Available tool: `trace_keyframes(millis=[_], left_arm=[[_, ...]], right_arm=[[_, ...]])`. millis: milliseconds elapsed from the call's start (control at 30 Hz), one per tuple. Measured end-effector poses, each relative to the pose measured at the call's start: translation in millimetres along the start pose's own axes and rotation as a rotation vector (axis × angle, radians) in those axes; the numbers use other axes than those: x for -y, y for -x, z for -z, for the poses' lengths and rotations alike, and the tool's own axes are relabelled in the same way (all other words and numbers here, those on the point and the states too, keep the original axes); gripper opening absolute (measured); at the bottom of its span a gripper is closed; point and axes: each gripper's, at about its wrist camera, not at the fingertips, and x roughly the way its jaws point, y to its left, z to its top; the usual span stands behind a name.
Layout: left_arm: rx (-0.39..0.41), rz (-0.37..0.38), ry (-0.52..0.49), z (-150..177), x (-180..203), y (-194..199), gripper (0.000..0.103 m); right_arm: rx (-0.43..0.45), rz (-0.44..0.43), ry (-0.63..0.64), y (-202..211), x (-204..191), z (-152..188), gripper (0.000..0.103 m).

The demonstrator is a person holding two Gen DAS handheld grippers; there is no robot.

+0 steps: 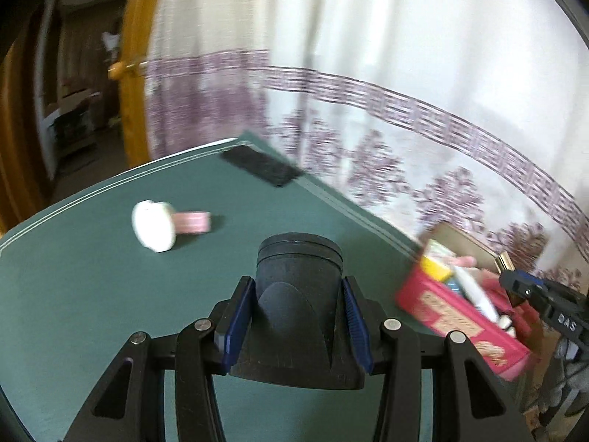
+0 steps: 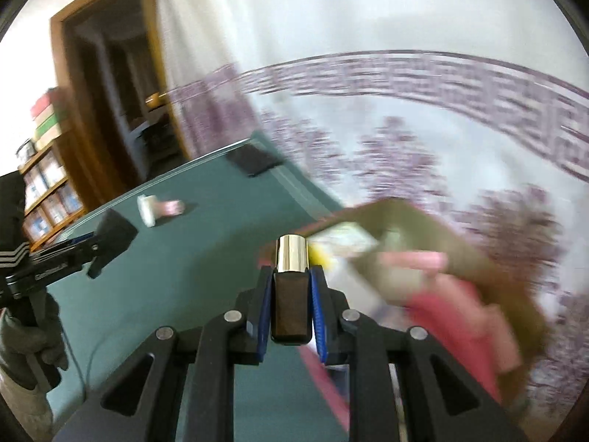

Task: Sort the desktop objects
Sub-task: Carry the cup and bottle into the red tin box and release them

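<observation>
Left gripper clamps a black cap-shaped object above the green tabletop. Right gripper pinches a dark bottle with gold cap over the red box at the tabletop's right edge. White-and-pink stamp lies mid-table, black pad at the far corner; "DAS" partly legible on the right gripper.

A green desk with pale stripes along its edge stands against a white curtain, which glows with daylight from behind and carries a purple geometric band above purple floral prints. To the left, a wooden door frame with a round brass-coloured knob opens onto a dim room where furniture is only vaguely visible. In the right wrist view, a wooden bookshelf stands beside the doorway, with stacked boxes on top.
</observation>
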Motion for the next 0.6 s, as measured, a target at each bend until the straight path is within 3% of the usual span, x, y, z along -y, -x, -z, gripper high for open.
trace_keyframes(millis=[200, 600], left_arm=[[-0.03, 0.097, -0.071, -3.9, 57.9, -15.2, 0.05], [-0.065, 0.243, -0.195, -11.8, 154.7, -42.0, 0.05]], right_arm=[[-0.005, 0.071, -0.05, 8.5, 47.5, 5.9, 0.022], [-0.021, 0.039, -0.032, 11.5, 66.6, 20.6, 0.022]])
